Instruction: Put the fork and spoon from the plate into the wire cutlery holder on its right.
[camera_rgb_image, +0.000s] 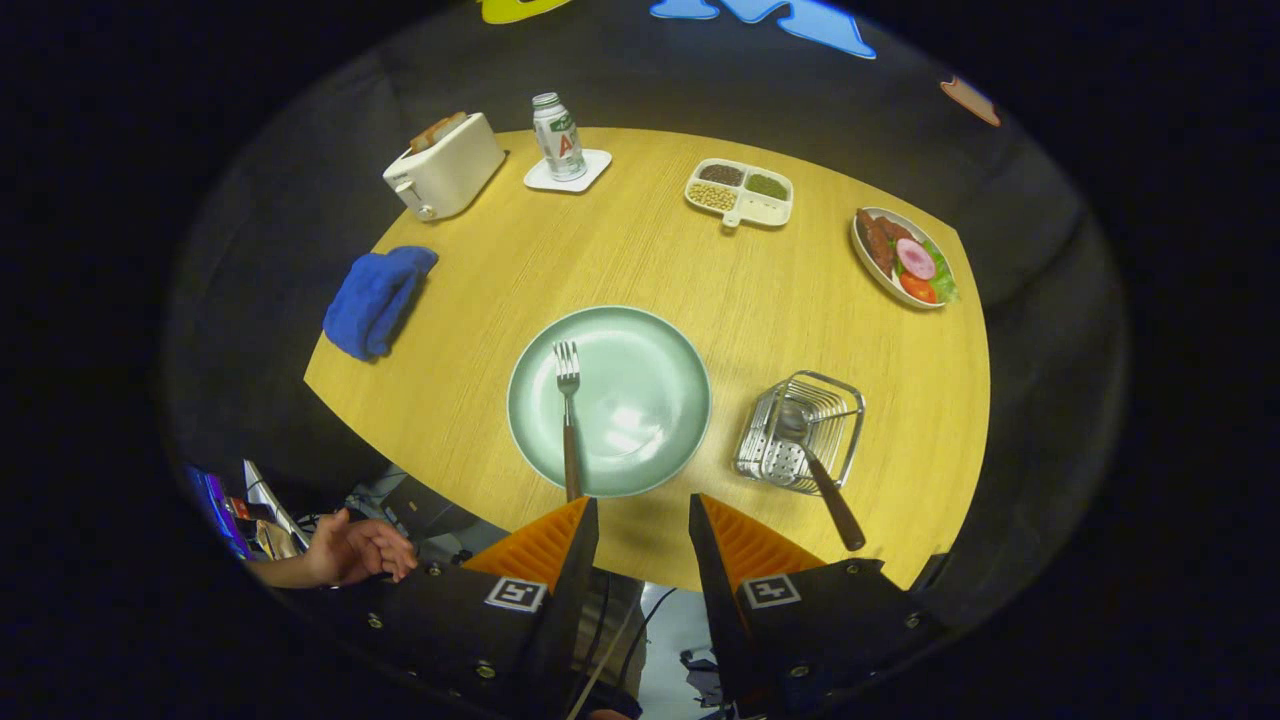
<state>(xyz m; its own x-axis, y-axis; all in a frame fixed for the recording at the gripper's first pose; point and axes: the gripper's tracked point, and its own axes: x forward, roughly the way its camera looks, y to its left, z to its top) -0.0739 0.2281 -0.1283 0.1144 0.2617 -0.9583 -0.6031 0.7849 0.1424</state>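
A pale green plate (640, 340) lies on the wooden table (650, 260) just ahead of my fingers. A fork (568, 420) with a brown handle rests on the plate's left half, tines pointing away, handle end over the near rim. To the plate's right stands the wire cutlery holder (800, 430). A spoon (815, 465) lies in it, bowl inside, brown handle sticking out over the near wall toward me. My gripper (643, 510) hovers above the table's near edge, open, with nothing between its fingers. The fork's handle ends just beyond the left fingertip.
Farther off stand a white toaster (445, 165), a bottle (558, 137) on a white coaster, a divided dish of grains (740, 192) and a plate of food (903, 257). A blue cloth (378, 297) lies left of the plate. A person's hand (355, 548) is below the table's near-left edge.
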